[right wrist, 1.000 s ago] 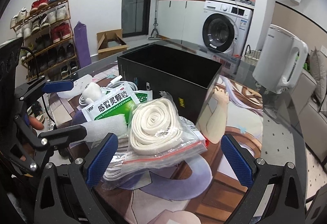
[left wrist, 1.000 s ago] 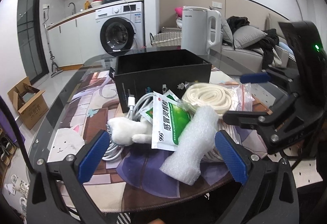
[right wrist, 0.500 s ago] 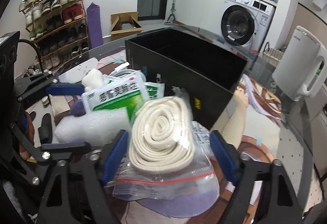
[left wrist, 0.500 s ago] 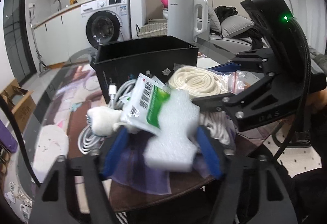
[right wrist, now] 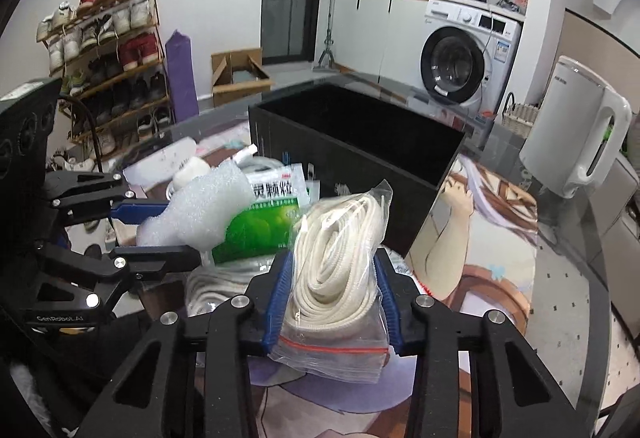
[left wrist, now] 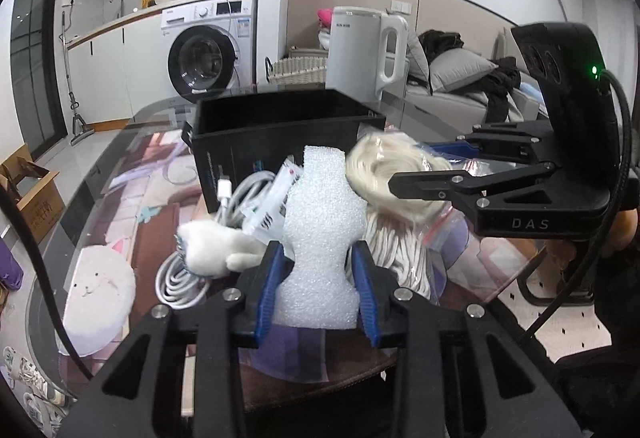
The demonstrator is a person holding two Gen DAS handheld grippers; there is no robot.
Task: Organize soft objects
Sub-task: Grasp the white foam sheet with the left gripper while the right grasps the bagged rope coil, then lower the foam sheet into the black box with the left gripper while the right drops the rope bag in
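My left gripper (left wrist: 318, 288) is shut on a white foam block (left wrist: 320, 238) and holds it upright above the table. My right gripper (right wrist: 334, 302) is shut on a clear zip bag of coiled white rope (right wrist: 340, 270), lifted off the pile. The open black box (left wrist: 280, 142) stands just behind; in the right wrist view the box (right wrist: 360, 158) is ahead. A green and white medicine sachet (right wrist: 264, 214), a white plush toy (left wrist: 212, 246) and a coiled white cable (left wrist: 180, 282) lie in front of the box. The foam block (right wrist: 204, 206) and left gripper show at the right view's left.
A white electric kettle (left wrist: 366, 50) stands behind the box on the glass table (left wrist: 112, 174). More striped white rope (left wrist: 396, 254) lies under the lifted bag. A white cat-face print (left wrist: 100, 290) is on the table at left. Washing machine, sofa and shoe rack stand beyond the table.
Both grippers have closed: the left on the foam block, the right on the bag of rope. Both objects are lifted and now stand more upright.
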